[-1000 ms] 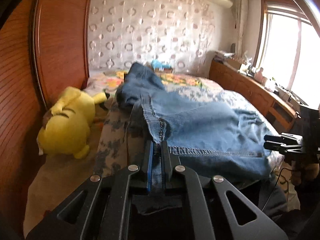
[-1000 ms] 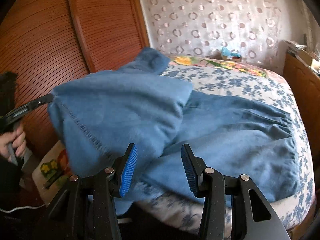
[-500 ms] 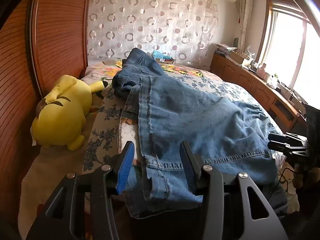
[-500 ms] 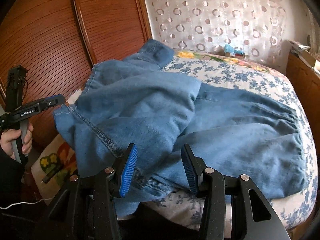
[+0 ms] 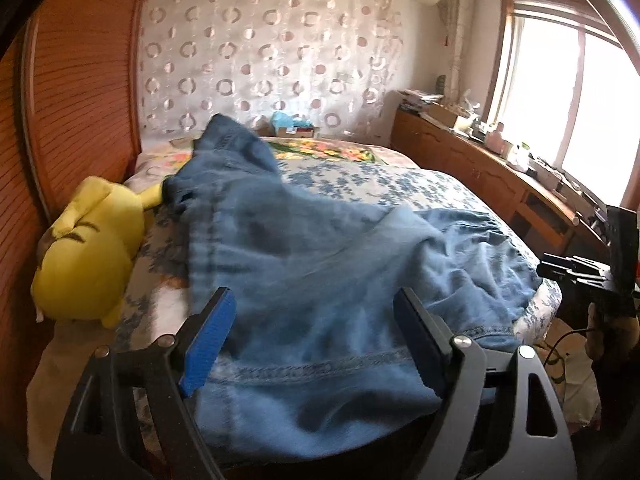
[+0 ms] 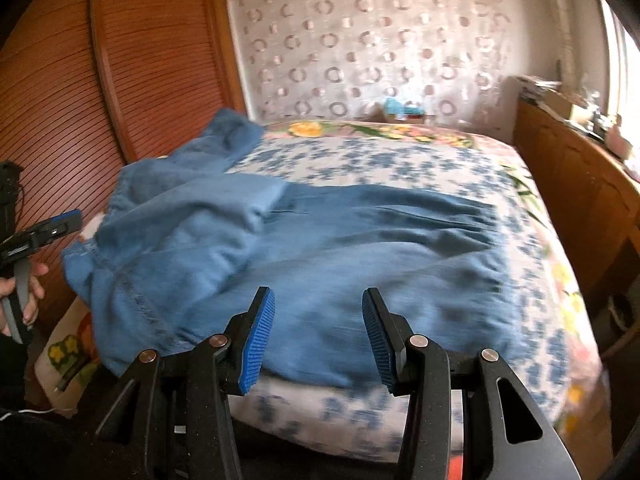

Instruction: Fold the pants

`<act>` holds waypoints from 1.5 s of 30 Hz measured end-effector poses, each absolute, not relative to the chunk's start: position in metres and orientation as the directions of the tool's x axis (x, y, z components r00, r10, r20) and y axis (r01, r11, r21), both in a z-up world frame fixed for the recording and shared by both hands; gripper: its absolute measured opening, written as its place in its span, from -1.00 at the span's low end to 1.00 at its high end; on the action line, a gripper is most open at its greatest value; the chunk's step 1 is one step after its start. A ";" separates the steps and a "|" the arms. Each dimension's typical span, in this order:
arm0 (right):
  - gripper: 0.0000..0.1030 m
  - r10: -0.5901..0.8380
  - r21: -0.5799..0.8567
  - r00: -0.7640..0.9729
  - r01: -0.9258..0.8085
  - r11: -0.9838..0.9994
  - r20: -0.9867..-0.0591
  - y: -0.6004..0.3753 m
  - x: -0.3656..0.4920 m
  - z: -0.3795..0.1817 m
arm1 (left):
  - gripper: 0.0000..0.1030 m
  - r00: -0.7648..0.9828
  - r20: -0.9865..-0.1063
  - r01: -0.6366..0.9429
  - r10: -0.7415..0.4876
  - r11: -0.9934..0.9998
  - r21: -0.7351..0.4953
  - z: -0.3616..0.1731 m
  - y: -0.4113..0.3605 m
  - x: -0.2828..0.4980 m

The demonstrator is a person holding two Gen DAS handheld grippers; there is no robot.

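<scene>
Blue jeans [image 5: 320, 248] lie rumpled across the flowered bed [image 5: 380, 180], one leg folded over the other, with a stitched hem hanging at the near edge. My left gripper [image 5: 313, 296] hovers over that hem with its jaws opening wide. Denim shows between the fingers, but the pads stand clear of it. In the right wrist view the jeans [image 6: 320, 248] spread ahead of my right gripper [image 6: 318, 294], which is open with nothing between its blue pads. The left gripper [image 6: 60, 222] shows at the left edge, and the right gripper [image 5: 560, 270] at the right edge of the left wrist view.
A yellow plush toy [image 5: 88, 248] lies at the bed's left side against a ribbed wooden panel [image 5: 80, 80]. A cluttered wooden sideboard [image 5: 480, 168] runs along the right under the window. A hand [image 6: 32, 292] grips the left tool's handle.
The left gripper let go of the jeans hem and its jaws spread wide. The denim dropped flat onto the bed. The right gripper shifted rightward along the bed's edge, still open.
</scene>
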State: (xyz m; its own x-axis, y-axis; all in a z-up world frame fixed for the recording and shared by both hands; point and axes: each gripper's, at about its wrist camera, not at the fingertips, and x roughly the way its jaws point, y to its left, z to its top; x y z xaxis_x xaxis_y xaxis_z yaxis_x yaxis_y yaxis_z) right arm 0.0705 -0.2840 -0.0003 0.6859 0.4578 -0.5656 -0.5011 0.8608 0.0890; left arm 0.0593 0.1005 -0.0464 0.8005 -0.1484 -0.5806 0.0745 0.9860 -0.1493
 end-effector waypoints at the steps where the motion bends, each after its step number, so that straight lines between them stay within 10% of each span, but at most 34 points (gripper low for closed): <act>1: -0.08 0.444 0.088 0.694 -0.485 0.870 -0.567 -0.291 0.072 -0.001 | 0.59 0.800 -0.581 0.081 -0.151 0.986 -0.144 -0.046 0.096 0.061; 45: -0.08 0.285 0.106 0.695 -0.290 0.951 -0.661 -0.364 0.134 -0.046 | 0.59 0.723 -0.647 0.218 -0.241 0.969 -0.116 -0.065 0.002 0.102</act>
State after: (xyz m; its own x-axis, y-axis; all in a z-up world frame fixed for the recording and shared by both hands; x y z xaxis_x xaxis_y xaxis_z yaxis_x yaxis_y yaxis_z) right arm 0.1342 -0.3640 -0.0458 0.6945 0.2848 -0.6607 -0.2896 0.9513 0.1057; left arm 0.1025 0.0016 -0.0645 0.7232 -0.2406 -0.6473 0.2183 0.9689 -0.1164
